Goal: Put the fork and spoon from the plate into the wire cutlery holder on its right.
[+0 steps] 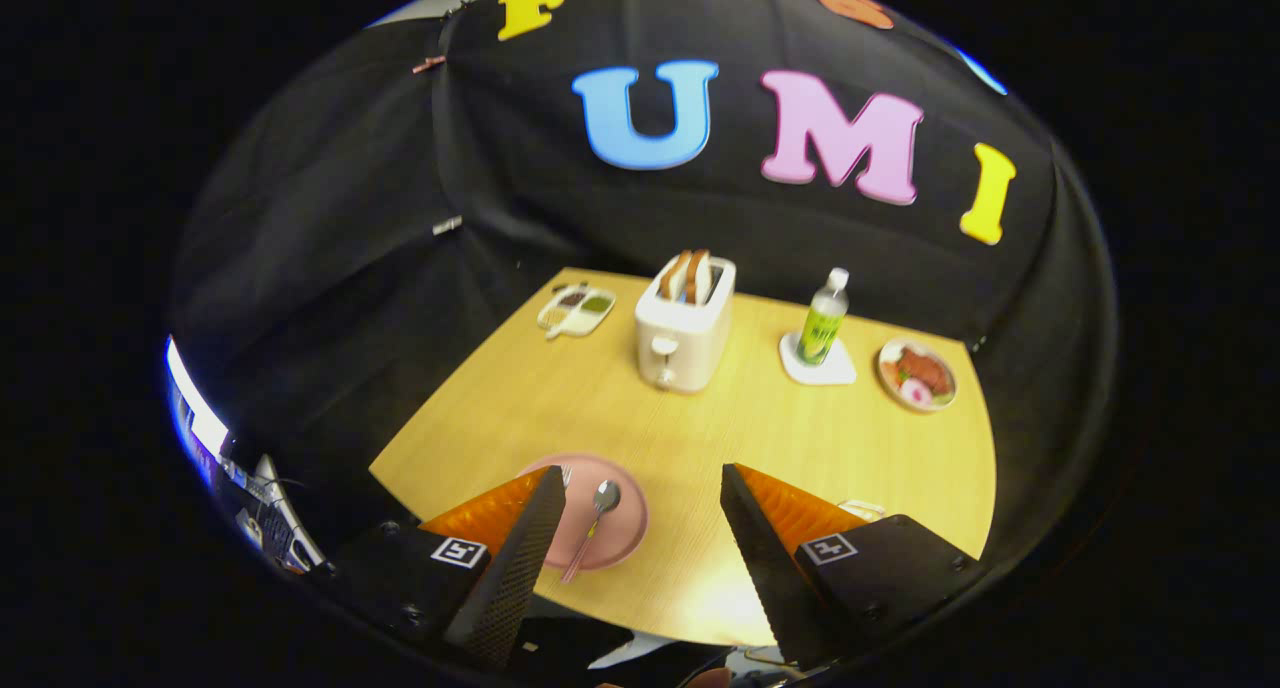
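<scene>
while the gripper [640, 508] hangs above the table [850, 448], fingers spread wide and holding nothing, stock reads: one pink plate [615, 543] between the fingers, one spoon [597, 513] on it; one toaster [685, 328], one bottle [823, 320] with unreadable label, one wire holder [862, 509] glimpsed behind the right finger.

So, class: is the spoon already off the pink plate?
No: the spoon lies on the pink plate, between the open gripper's jaws.
</scene>
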Demonstrator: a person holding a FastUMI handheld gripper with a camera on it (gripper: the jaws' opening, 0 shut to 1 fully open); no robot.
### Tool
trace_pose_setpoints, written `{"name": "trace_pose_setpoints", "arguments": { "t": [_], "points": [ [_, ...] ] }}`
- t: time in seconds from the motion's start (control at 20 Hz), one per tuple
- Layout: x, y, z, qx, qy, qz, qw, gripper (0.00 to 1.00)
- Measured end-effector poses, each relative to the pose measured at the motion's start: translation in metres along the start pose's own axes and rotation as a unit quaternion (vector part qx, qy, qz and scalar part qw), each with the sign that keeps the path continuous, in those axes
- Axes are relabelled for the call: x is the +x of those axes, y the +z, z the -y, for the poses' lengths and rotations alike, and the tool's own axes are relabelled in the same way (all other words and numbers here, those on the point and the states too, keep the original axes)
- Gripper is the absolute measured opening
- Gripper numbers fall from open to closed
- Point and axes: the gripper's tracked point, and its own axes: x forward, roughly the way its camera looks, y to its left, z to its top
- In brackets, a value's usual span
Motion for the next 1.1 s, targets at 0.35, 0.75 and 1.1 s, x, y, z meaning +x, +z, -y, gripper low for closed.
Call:
{"name": "trace_pose_setpoints", "arguments": {
  "t": [0.35,0.75,1.1],
  "points": [
    [0.092,-0.103,-0.040,0.013,0.048,-0.175,0.983,0.72],
    [0.168,-0.180,-0.044,0.012,0.008,-0.275,0.961,0.57],
    [0.193,-0.200,-0.042,0.034,-0.033,-0.313,0.948,0.34]
  ]
}}
